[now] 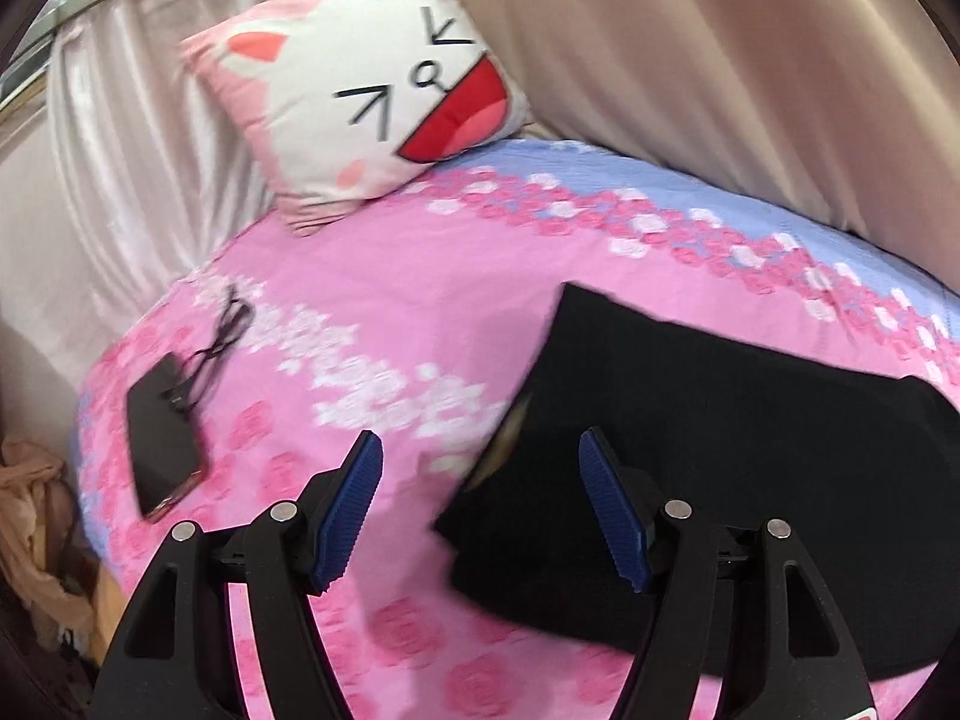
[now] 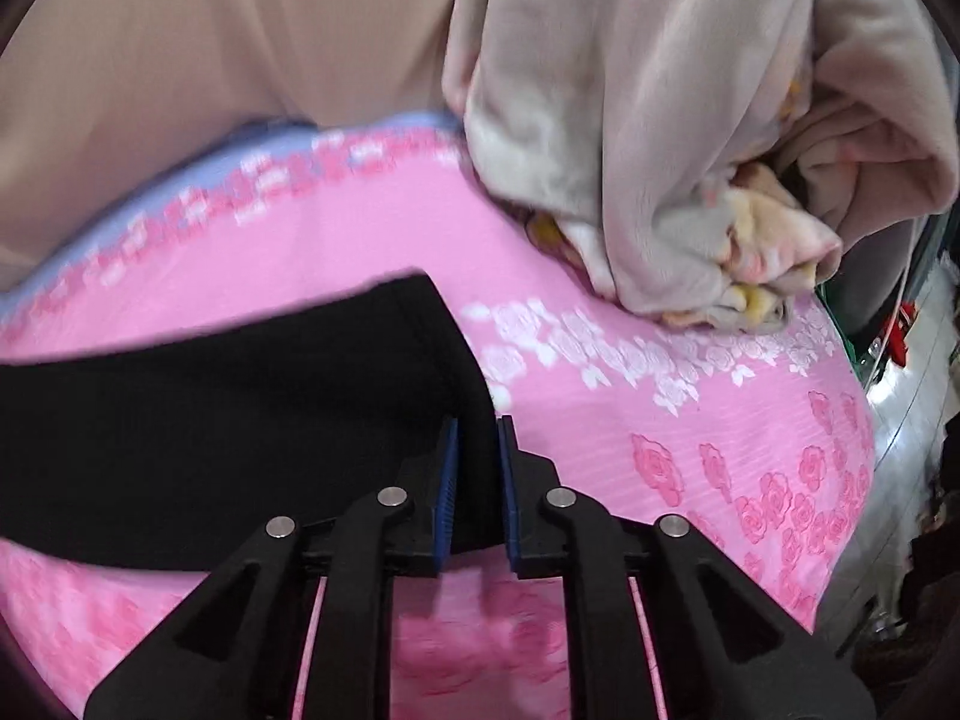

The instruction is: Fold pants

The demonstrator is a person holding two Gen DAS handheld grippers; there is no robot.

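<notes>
The black pants lie flat on the pink flowered bedsheet. In the left wrist view they lie to the right, with their near left corner between the blue pads. My left gripper is open and holds nothing, just above that corner. In the right wrist view the pants stretch to the left. My right gripper is shut on the right end of the pants, with black cloth pinched between its blue pads.
A cat-face pillow leans at the head of the bed. A dark phone and glasses lie on the sheet at left. A bunched beige blanket sits at the far right. Beige curtain runs behind the bed.
</notes>
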